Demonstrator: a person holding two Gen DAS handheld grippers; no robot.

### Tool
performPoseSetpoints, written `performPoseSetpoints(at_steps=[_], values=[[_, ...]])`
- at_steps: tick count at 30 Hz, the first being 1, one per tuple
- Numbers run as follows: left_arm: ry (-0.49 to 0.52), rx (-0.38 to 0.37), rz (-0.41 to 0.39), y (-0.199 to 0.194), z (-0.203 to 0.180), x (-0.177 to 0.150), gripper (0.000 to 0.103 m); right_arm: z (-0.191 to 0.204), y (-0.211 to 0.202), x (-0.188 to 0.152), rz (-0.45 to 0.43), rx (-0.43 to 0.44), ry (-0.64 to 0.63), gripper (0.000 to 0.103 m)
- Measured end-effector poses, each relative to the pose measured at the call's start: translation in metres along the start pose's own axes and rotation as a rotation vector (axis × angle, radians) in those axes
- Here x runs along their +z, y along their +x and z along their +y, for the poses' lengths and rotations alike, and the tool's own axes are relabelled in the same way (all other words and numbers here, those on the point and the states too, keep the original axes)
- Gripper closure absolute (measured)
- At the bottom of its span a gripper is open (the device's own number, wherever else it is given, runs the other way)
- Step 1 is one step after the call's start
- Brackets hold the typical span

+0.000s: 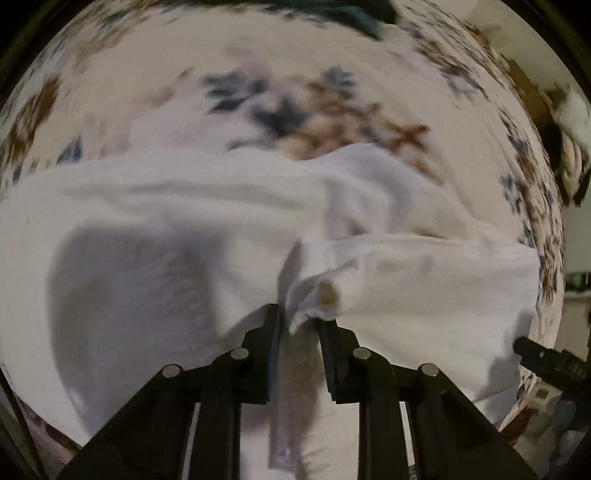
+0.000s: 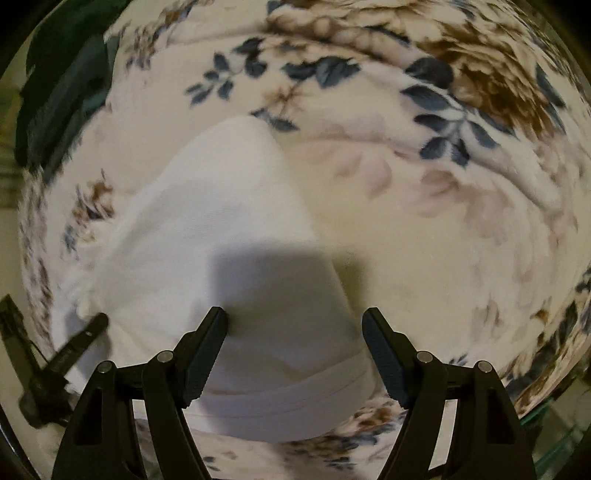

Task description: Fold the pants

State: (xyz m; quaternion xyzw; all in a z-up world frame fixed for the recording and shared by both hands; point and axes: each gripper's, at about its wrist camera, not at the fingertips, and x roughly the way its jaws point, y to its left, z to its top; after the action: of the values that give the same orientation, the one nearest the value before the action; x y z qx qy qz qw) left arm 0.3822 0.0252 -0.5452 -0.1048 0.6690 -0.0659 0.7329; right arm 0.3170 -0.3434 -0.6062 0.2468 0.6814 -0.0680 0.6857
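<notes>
White pants lie rumpled across a floral blanket. My left gripper is shut on a bunched fold of the pants, near a small brown stain. In the right wrist view the pants run away from me, with the hemmed end nearest. My right gripper is open, jaws wide apart, just above that end, holding nothing. The right gripper's finger shows at the left wrist view's right edge. The left gripper shows at the right wrist view's lower left.
The floral blanket covers the whole work surface. A dark teal cloth lies at the blanket's far left edge in the right wrist view, and at the top in the left wrist view. A glass edge shows at lower right.
</notes>
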Motion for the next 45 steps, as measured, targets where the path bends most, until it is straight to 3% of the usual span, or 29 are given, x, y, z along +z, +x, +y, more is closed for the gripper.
performPoseSetpoints(at_steps=[7,10,14,19,23,25,27,29,30,33,39,40,41,42,43,44,45], values=[[0.008,0.021,-0.006,-0.008,-0.006,-0.007,0.081,-0.003,0.022,-0.015,0.102,-0.139,-0.100,0.025],[-0.034,-0.010,0.009,-0.008,0.005,-0.008,0.077,-0.018,0.024,-0.033,0.202,-0.151,-0.124,0.025],[-0.047,0.000,0.013,-0.024,0.012,-0.017,0.072,-0.036,0.015,-0.043,0.244,-0.095,-0.073,0.025],[-0.077,-0.050,-0.013,-0.047,0.017,-0.031,0.066,-0.042,-0.011,-0.036,0.152,0.093,0.021,0.025],[-0.045,0.029,0.026,-0.025,0.017,-0.040,0.066,-0.052,0.000,-0.039,0.185,0.069,0.084,0.025],[-0.039,0.026,0.026,-0.018,0.022,-0.044,0.063,-0.067,-0.010,-0.050,0.169,0.119,0.123,0.025],[-0.035,0.021,0.021,-0.017,0.024,-0.045,0.063,-0.070,-0.012,-0.058,0.164,0.150,0.156,0.033],[-0.030,0.028,0.022,-0.018,0.025,-0.046,0.063,-0.083,0.002,-0.068,0.187,0.200,0.207,0.080],[-0.026,0.031,0.022,-0.017,0.024,-0.046,0.063,-0.082,0.015,-0.069,0.197,0.221,0.246,0.087],[-0.022,0.027,0.023,-0.015,0.020,-0.043,0.063,-0.093,0.031,-0.070,0.152,0.263,0.333,0.089],[-0.062,0.007,0.003,-0.031,0.027,-0.047,0.064,-0.086,0.008,-0.077,0.153,0.257,0.265,0.087],[-0.080,-0.015,-0.032,-0.042,0.031,-0.051,0.065,-0.082,0.000,-0.079,0.160,0.250,0.235,0.080],[-0.106,-0.048,-0.073,-0.055,0.037,-0.056,0.065,-0.079,-0.005,-0.081,0.161,0.236,0.215,0.063],[-0.136,-0.075,-0.114,-0.067,0.044,-0.062,0.062,-0.074,-0.013,-0.079,0.157,0.208,0.184,0.052],[-0.182,-0.104,-0.162,-0.079,0.056,-0.070,0.049,-0.063,-0.022,-0.078,0.134,0.177,0.137,0.034],[-0.231,-0.130,-0.194,-0.087,0.069,-0.077,0.036,-0.056,-0.028,-0.076,0.121,0.169,0.111,0.028],[-0.280,-0.144,-0.213,-0.090,0.081,-0.083,0.010,-0.043,-0.032,-0.073,0.106,0.164,0.079,0.028]])
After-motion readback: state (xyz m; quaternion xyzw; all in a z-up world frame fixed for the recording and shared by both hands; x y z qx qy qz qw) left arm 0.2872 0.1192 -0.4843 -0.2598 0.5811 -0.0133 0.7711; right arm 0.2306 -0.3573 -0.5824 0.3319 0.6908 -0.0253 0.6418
